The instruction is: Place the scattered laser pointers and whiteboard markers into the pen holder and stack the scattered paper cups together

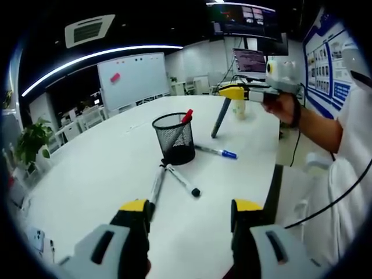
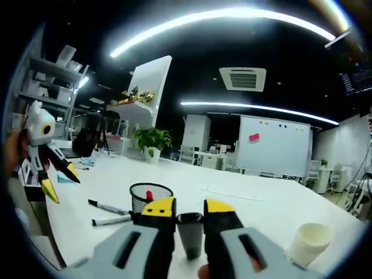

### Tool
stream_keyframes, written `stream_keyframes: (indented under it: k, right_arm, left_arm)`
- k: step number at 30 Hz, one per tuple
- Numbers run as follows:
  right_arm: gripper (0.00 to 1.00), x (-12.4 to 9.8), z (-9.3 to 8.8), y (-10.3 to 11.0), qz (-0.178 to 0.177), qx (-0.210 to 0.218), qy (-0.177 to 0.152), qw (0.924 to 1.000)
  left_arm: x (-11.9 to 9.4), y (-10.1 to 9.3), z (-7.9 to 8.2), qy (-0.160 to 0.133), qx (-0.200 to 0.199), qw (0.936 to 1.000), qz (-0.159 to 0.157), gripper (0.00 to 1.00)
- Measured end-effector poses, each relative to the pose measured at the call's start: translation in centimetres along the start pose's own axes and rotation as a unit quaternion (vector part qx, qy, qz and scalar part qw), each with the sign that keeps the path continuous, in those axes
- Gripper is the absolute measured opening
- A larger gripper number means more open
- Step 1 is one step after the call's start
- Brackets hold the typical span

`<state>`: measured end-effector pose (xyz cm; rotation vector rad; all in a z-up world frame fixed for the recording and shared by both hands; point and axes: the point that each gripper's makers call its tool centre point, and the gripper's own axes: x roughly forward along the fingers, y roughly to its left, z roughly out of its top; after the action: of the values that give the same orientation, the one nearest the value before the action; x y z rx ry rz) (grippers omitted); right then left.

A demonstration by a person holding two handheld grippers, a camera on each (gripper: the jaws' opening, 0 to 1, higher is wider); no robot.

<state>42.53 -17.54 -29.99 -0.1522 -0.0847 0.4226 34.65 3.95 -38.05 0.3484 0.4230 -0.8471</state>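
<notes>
A black mesh pen holder (image 1: 174, 138) (image 2: 146, 199) stands on the white table (image 1: 104, 168) with a red marker (image 1: 187, 116) (image 2: 149, 195) in it. Two markers (image 1: 183, 180) (image 1: 157, 185) lie just in front of it, and a blue-capped marker (image 1: 216, 152) lies to its right. My left gripper (image 1: 192, 212) (image 2: 61, 182) is open and holds nothing, low over the near table. My right gripper (image 2: 189, 208) (image 1: 233, 92) is shut on a dark grey pointer (image 2: 190, 232) (image 1: 221, 117), which hangs down above the table beyond the holder.
A paper cup (image 2: 311, 244) stands on the table at the right. Two markers (image 2: 107, 207) (image 2: 110, 221) lie left of the holder in the right gripper view. A whiteboard (image 1: 133, 78) and a plant (image 1: 32, 142) stand beyond the table. A person's arm (image 1: 308, 125) reaches in.
</notes>
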Motion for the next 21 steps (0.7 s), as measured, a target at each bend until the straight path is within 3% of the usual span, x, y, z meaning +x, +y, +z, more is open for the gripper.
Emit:
stream_keyframes:
  k: [21]
  right_arm:
    - [0.18, 0.27, 0.31, -0.48, 0.007, 0.014, 0.0, 0.9999]
  left_arm:
    - [0.11, -0.1, 0.17, 0.002, 0.002, 1.0, -0.001, 0.57]
